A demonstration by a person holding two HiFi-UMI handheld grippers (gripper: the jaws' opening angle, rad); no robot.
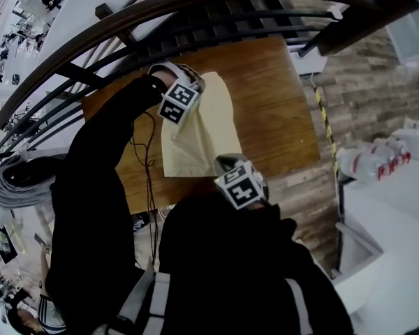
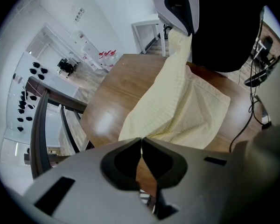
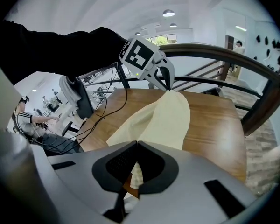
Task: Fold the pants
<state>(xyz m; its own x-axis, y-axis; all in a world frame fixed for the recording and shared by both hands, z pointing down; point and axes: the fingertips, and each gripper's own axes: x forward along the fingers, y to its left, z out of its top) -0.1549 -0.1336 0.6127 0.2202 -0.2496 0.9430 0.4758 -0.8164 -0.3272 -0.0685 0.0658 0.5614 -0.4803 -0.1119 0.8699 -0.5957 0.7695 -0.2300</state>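
The left gripper is clamped shut on the far end of the pale yellow pants, which stretch lifted between both grippers, sagging onto the brown wooden table, and the right gripper is clamped shut on their near end.

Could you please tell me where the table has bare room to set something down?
The widest free patch is bare brown wooden table between the pale yellow fabric pants and the edge by the plank floor. The opposite side is crowded: black cables and the left gripper border a narrow strip.
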